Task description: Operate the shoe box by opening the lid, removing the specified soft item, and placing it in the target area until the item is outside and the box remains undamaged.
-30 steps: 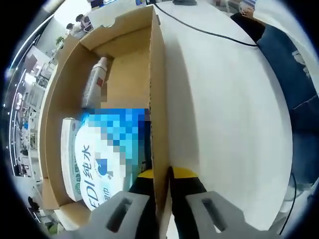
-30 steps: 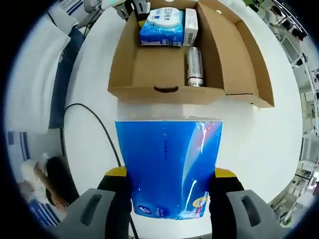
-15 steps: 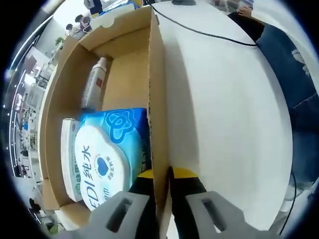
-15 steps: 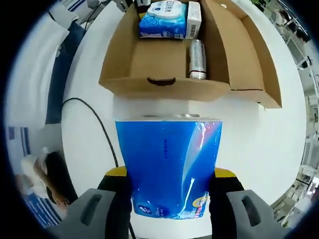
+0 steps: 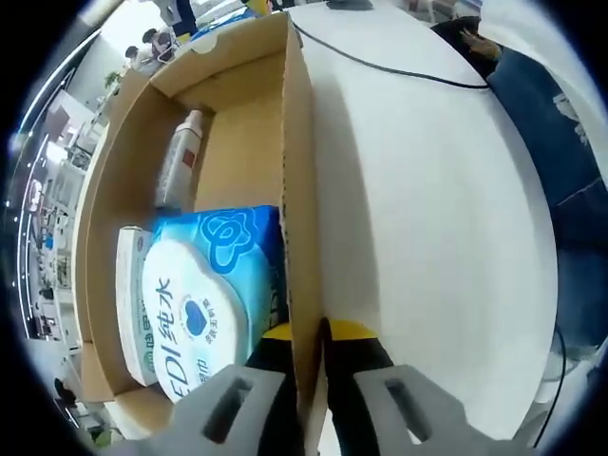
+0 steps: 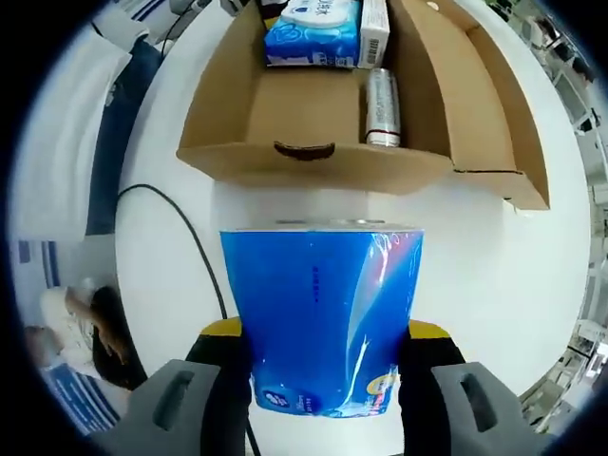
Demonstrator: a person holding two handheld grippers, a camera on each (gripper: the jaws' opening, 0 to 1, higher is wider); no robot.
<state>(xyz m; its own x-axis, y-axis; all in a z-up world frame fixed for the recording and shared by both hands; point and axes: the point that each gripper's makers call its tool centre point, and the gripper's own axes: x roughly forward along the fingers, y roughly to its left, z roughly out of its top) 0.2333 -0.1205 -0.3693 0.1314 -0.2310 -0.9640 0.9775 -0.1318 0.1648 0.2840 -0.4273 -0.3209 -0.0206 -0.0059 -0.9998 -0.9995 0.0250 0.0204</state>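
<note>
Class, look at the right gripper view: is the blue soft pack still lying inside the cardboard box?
No. The blue soft pack is clamped between the right gripper's jaws, outside the cardboard box, over the white table.

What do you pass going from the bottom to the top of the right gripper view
Right tongs → blue tissue pack they hold → bare white table → front wall of the shoe box → silver can → wet wipes pack.

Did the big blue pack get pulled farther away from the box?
Yes. In the right gripper view the cardboard box has slid toward the top, so the blue pack in the right gripper drew back from it.
</note>
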